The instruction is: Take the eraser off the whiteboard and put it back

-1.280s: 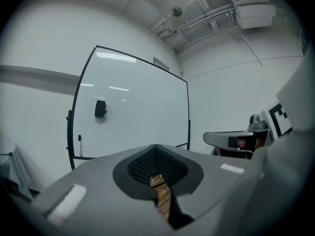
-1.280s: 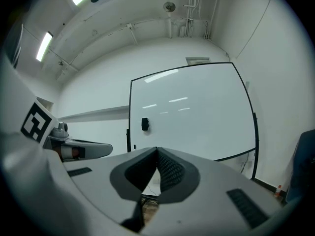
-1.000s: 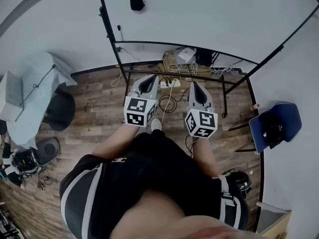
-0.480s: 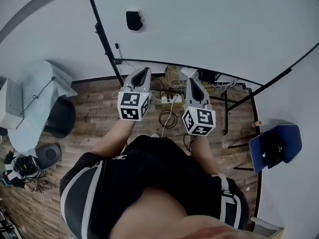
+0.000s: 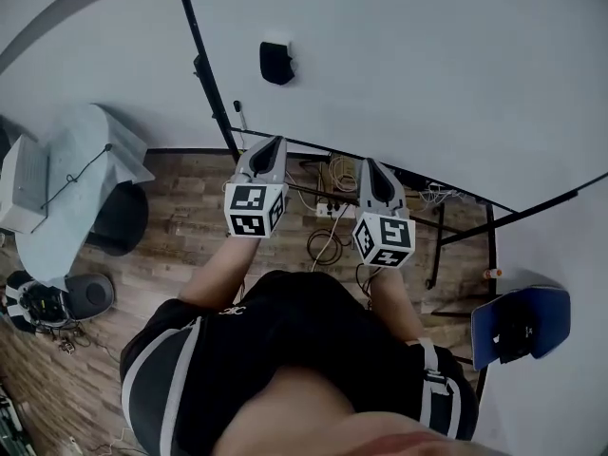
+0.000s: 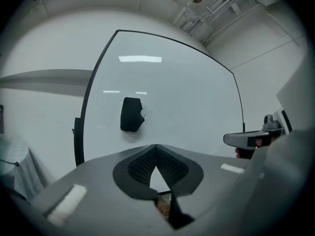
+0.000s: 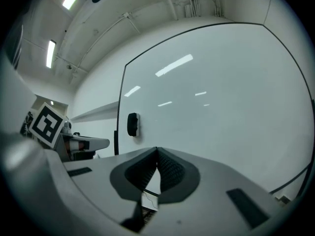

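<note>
A black eraser (image 5: 276, 63) clings to the whiteboard (image 5: 427, 74), near its left edge. My left gripper (image 5: 270, 143) and right gripper (image 5: 370, 165) are held level side by side, short of the board and below the eraser. In the left gripper view the eraser (image 6: 131, 114) sits just above and left of the left gripper (image 6: 156, 147), whose jaws meet at the tips with nothing between them. The right gripper view has the eraser (image 7: 133, 124) up and left of the right gripper (image 7: 157, 149), whose jaws are also shut and hold nothing.
The whiteboard's black frame (image 5: 211, 84) and stand legs reach the wooden floor, where cables and a power strip (image 5: 332, 209) lie. A cloth-covered table (image 5: 71, 174) and a dark stool (image 5: 119, 218) stand at left. At right is a blue chair (image 5: 521, 323).
The person has stepped toward the whiteboard, carrying both grippers forward together. The eraser now sits closer, above the left gripper. Both pairs of jaws stay shut.
</note>
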Available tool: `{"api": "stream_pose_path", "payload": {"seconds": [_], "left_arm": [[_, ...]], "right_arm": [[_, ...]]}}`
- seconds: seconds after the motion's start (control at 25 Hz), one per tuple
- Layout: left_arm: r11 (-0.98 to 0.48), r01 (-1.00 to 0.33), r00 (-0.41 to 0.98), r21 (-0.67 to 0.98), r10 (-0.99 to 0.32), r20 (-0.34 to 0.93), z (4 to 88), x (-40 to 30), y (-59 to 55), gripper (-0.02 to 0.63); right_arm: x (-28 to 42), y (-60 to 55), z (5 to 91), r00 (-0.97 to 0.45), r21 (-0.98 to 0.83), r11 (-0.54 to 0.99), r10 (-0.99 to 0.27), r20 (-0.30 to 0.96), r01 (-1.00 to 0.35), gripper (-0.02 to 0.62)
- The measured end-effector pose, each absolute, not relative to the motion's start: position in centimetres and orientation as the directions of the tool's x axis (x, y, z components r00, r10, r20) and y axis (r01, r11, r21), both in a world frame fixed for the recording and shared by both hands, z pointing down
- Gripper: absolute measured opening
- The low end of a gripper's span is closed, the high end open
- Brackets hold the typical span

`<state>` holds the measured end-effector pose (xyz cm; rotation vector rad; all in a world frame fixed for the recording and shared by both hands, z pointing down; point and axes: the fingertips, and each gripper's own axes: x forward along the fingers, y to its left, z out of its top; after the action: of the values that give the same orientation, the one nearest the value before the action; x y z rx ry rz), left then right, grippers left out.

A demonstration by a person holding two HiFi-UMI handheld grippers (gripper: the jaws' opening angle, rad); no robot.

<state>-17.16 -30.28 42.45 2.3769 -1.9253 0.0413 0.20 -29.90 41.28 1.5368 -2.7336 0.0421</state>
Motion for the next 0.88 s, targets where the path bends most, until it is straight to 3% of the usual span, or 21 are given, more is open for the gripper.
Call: {"api": "stream_pose_path", "payload": {"seconds": [0.56, 0.72, 0.88], "left_arm": [[0.011, -1.000, -0.011, -0.009, -1.000, 0.026, 39.2, -19.5, -36.3, 0.009], [-0.007, -0.999, 0.008, -0.043, -1.000, -0.016, 37.5, -19.2, -37.5, 0.012], [-0.031, -0.997, 0.033, -0.072, -0.999, -0.015, 36.8, -18.5, -38.7, 0.171]], "right_arm": [[4.9, -35.8, 42.3, -0.576, -0.055, 0.573, -0.816, 0.055, -0.817, 0.005], [6.9, -36.7, 42.6, -0.576, -0.071, 0.572, -0.815, 0.059, -0.817, 0.005], [8.9, -37.2, 42.1, -0.563, -0.112, 0.556, -0.826, 0.037, -0.823, 0.005]]}}
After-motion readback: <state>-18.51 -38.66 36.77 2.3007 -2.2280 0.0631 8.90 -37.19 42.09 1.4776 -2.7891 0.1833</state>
